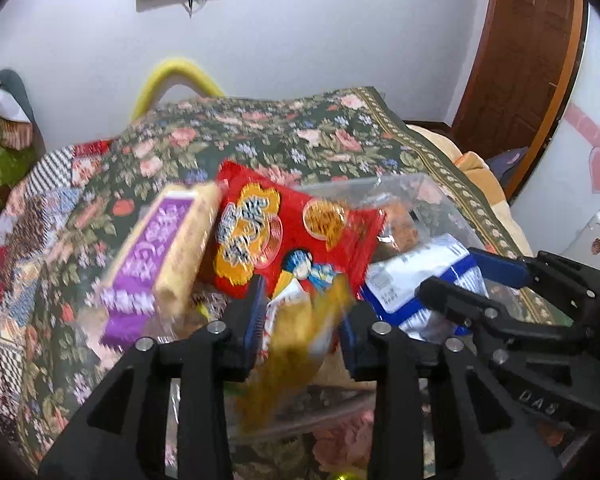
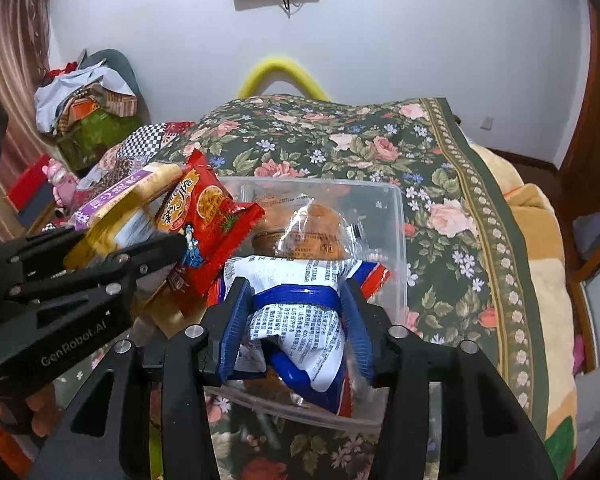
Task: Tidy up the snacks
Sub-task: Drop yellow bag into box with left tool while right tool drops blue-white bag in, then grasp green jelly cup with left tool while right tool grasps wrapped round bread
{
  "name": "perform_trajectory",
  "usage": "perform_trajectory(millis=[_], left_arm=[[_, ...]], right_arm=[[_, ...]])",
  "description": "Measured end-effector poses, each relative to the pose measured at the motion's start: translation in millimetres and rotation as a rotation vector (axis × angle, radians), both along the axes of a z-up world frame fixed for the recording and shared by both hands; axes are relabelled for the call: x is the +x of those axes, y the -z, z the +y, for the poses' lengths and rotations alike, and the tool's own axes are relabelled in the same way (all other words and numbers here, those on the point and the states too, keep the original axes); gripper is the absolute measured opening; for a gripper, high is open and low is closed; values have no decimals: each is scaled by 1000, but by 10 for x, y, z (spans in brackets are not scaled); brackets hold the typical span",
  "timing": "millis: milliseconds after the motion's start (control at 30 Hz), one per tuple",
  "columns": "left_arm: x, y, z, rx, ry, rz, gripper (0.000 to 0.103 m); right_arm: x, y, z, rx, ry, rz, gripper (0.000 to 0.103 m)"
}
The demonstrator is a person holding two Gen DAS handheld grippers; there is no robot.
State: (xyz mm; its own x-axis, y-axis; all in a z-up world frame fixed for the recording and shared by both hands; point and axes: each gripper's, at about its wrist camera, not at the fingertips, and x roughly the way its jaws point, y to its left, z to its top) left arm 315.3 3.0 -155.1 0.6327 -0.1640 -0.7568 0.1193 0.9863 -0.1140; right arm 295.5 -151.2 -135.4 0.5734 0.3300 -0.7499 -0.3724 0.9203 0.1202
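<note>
I have a packet between the jaws of each tool, both hanging over the clear plastic bin [image 2: 396, 216] that sits on the floral bedspread [image 2: 440, 184]. My right tool [image 2: 300, 320] is clenched on the white-and-blue packet [image 2: 300, 312], pinched at its crumpled middle, so both ends flop loose. My left tool [image 1: 302, 320] has the yellow packet [image 1: 296, 332] between its pads, but that packet is smeared with motion blur and I cannot tell if the pads bite it or merely flank it.

My main worry is the left side. The red packet [image 1: 284, 232] and the purple wafer pack [image 1: 156, 256] lean steeply at the bin's left edge, partly above the rim as far as I can judge. A nudge from the left tool could tip them out onto the bed. The yellow packet could also fall crooked and wedge on top.

The two tools sit just beside each other, so a sideways swing risks a knock. The bin already holds a brown wrapped item [image 2: 312, 220], so free room lies mostly toward its far right corner. The bin's near wall is close under my right tool, and the soft bed may let the bin rock.
</note>
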Motion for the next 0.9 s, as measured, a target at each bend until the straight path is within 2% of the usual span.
perform_trajectory(millis=[100,267,367,600,733,900], left_arm=[[-44,-17,43,-57,7,30,37],[-203,-168,48,-29,8,2,39],[-350,-298,67,-31,12,-23,45],[-749,-504,142,-34,18,-50,50],[-977,-524,170,-13,26,-52,52],[-1247,-425,207,7,26,-31,54]], right_arm=[[-23,-18,-14,-7,6,10,50],[-160,-92,-46,-23,-7,4,52],[-253,-152,-69,-29,-13,-9,55],[-502,-277,-98,5,-36,-8,69],[-718,-284,-84,4,-53,-5,73],[-982,-149,-2,-11,-85,26,83]])
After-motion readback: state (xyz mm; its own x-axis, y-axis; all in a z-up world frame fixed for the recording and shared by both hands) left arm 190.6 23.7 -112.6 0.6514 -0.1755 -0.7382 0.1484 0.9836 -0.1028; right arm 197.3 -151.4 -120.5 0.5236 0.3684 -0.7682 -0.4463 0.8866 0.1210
